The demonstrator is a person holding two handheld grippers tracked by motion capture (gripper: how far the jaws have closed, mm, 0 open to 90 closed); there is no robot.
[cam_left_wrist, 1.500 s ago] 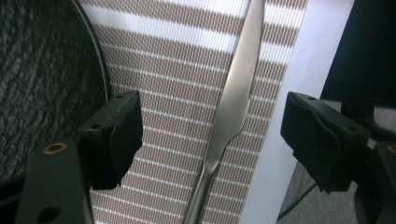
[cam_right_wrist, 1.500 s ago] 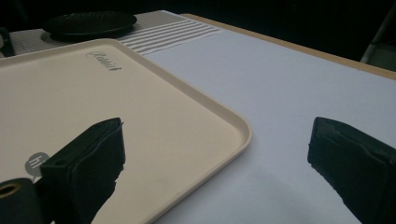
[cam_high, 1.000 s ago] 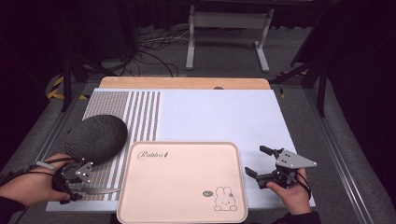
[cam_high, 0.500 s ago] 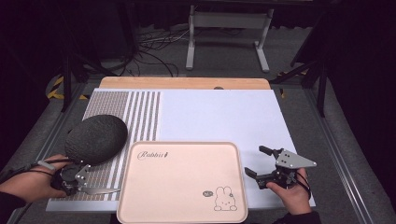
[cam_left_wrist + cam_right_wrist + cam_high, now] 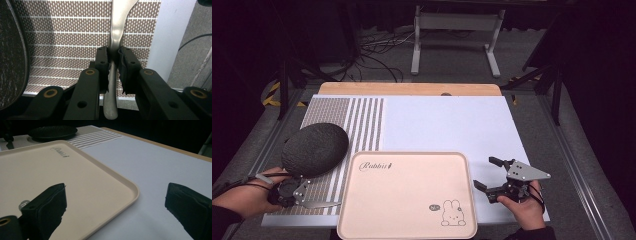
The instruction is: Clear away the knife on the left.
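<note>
Two grippers are at work on the table, one in each hand. The left gripper point(image 5: 304, 196) is shut tight on a metal knife point(image 5: 115, 45) and holds it by the thin handle, as the left gripper view shows. In the high view the knife's point(image 5: 319, 203) flat blade sticks out toward the pink tray point(image 5: 407, 200) and lies low over the striped mat point(image 5: 362, 117). Its long side runs left to right, almost along the near edge of the table, and its tip is just beside the tray's left rim. So the tray lies to the right of the knife, and the left hand is the nearer one to put it there. I think a small slide to the right would bring the blade over the tray. A dark round plate point(image 5: 314, 149) sits on the mat just behind the left gripper, close enough to bump. The right gripper point(image 5: 486, 174) waits at the right side of the tray with its jaws wide apart and nothing in them. In the right gripper view one jaw hangs over the tray's corner point(image 5: 130, 187) and the other over the white cloth point(image 5: 155, 170).
</note>
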